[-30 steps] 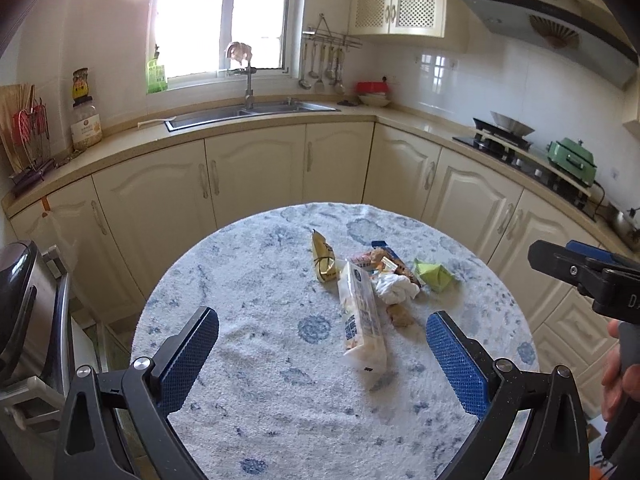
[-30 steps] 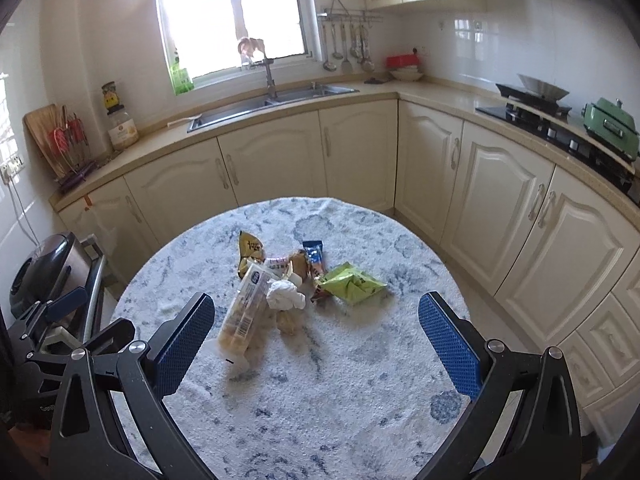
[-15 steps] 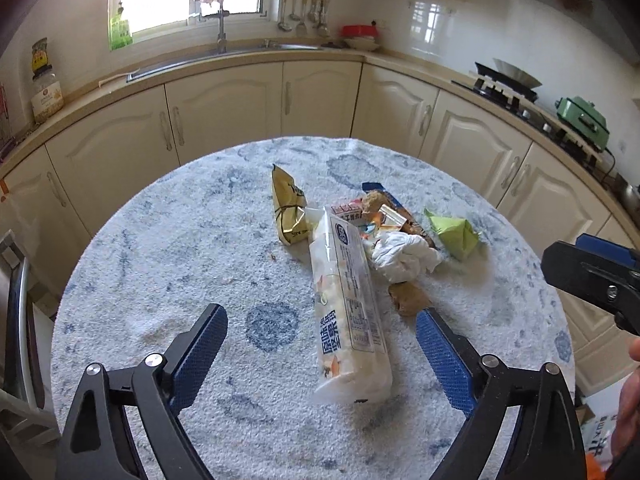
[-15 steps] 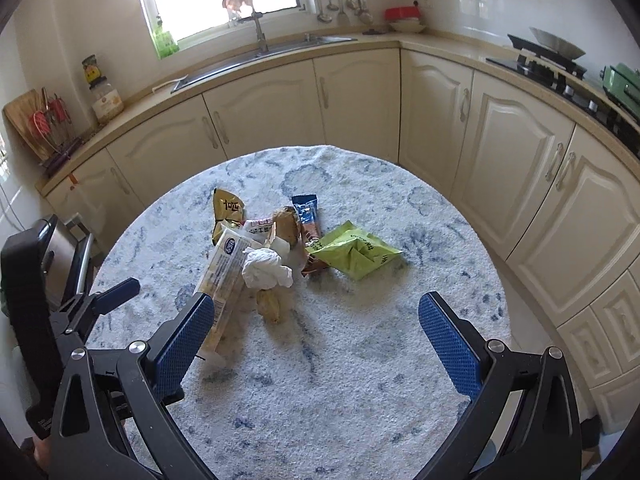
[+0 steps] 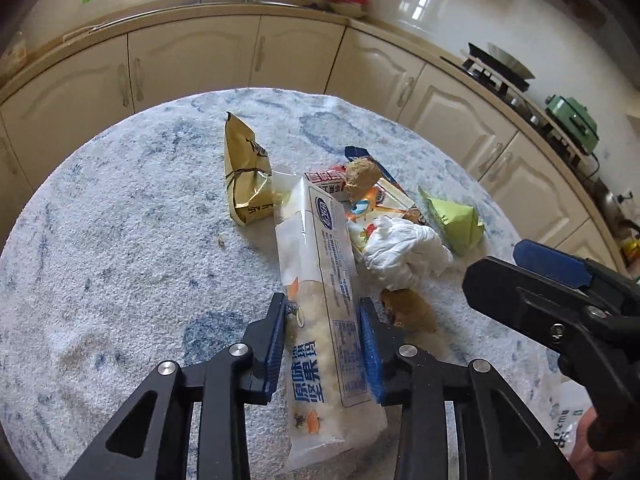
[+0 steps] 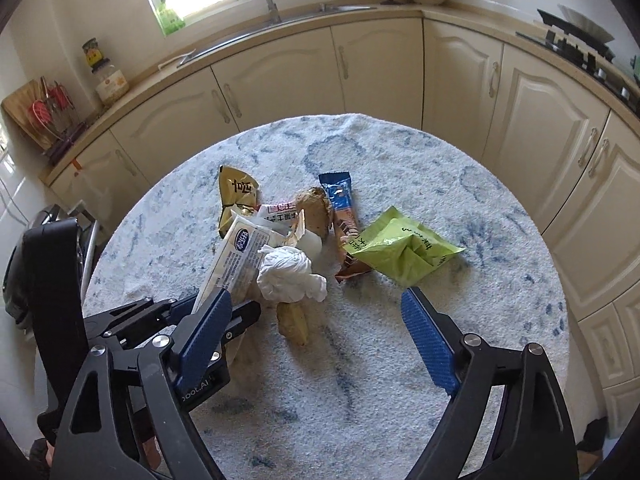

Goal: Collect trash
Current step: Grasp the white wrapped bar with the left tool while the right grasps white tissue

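Closing on the long clear snack bag (image 5: 320,280) lying near-centre on the desk (image 5: 120,240), left tool (image 5: 323,340) pads flank its sides for lifting; right view: right tool (image 6: 316,336), wide but closing, empty, hovers near the crumpled tissue (image 6: 288,276).

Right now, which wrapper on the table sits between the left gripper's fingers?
The long clear snack bag with the blue logo. The left gripper is closing on its near end; the gold packet and green packet lie farther off, untouched.
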`<state>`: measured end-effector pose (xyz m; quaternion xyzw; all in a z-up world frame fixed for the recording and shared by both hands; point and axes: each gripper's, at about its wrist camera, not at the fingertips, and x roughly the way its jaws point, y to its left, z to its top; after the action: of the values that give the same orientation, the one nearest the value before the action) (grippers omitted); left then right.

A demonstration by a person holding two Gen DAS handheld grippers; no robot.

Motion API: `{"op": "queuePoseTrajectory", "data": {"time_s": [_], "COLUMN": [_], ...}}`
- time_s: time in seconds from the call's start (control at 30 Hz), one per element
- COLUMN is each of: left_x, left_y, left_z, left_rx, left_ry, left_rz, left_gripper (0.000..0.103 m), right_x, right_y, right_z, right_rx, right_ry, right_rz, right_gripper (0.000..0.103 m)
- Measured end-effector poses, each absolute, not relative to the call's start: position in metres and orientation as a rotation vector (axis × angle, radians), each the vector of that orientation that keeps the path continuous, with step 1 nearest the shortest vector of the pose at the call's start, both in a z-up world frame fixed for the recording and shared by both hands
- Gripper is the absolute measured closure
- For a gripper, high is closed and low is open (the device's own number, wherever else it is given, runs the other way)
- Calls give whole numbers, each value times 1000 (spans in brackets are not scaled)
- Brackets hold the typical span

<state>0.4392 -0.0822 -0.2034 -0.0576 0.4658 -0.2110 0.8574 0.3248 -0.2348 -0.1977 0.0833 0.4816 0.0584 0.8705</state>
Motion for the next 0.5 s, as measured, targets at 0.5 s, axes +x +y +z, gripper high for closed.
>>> {"op": "queuePoseTrajectory", "data": {"time_s": [0.5], "left_x": [438], "left_y": [-15], "left_z": [-203], "left_rx": [-91], "left_ry": [951], "left_rz": [-311], "left_gripper": [76], "right_x": [366], "right_y": [-211], "right_z": [-247], "right_rx": [214], "right_ry": [1092], "right_rz": [164], "right_gripper": [58]}}
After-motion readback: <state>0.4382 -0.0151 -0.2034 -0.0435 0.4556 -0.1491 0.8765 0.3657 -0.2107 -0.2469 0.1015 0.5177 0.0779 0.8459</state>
